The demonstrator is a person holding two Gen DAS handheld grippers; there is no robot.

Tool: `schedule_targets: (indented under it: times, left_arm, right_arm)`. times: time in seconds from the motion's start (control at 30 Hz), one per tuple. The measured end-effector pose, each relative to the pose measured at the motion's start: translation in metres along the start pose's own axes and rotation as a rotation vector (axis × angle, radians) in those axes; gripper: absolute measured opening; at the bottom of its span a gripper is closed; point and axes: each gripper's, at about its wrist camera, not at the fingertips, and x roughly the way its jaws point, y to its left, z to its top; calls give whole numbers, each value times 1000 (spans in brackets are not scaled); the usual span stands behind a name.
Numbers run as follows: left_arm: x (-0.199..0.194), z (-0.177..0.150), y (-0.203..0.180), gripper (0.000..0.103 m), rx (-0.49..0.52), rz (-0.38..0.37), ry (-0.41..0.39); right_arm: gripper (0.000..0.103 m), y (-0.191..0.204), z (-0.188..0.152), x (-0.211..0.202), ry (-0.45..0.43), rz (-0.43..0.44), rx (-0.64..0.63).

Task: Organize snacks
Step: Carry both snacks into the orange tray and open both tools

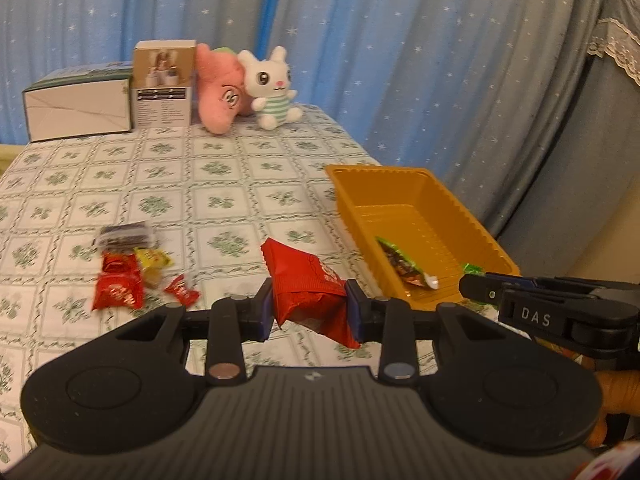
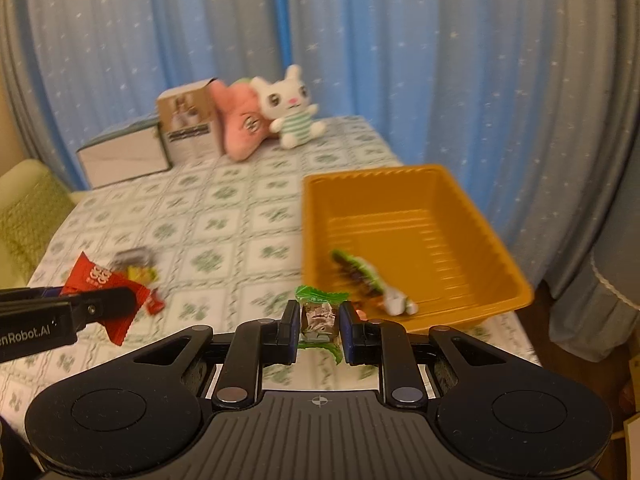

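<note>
My left gripper (image 1: pixel 310 306) is shut on a red snack packet (image 1: pixel 308 288), held above the tablecloth left of the orange tray (image 1: pixel 472 224). My right gripper (image 2: pixel 319 320) is shut on a small green-wrapped candy (image 2: pixel 319 316), just in front of the orange tray's (image 2: pixel 496 256) near corner. One green-and-brown wrapped snack (image 1: pixel 402 266) lies inside the tray at its near end. The right gripper (image 1: pixel 480 286) shows at the right edge of the left wrist view with a bit of green wrapper. The left gripper (image 2: pixel 116 298) with the red packet (image 2: pixel 96 280) shows at the left in the right wrist view.
A small pile of snacks (image 1: pixel 124 268) lies on the tablecloth at the left: red packets, a yellow one, a dark one. Two boxes (image 1: pixel 80 104) and two plush toys (image 1: pixel 272 88) stand at the table's far edge before blue curtains. A covered chair (image 1: pixel 600 140) stands right.
</note>
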Motion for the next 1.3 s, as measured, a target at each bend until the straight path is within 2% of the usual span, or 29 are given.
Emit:
schedule_targets:
  times: [0.5,0.87,1.3]
  left_arm:
    - [37,27,-50,32,43,-97,31]
    - [78,44,-80,32,87,-130,60]
    - [118,46,-96,32,128,-151,116]
  right_arm:
    - [21,-52,28,-8,-28,-69,72]
    - [21,-96,41,11,-20,-94,141]
    - [21,-113,51,39,-3,-84,173]
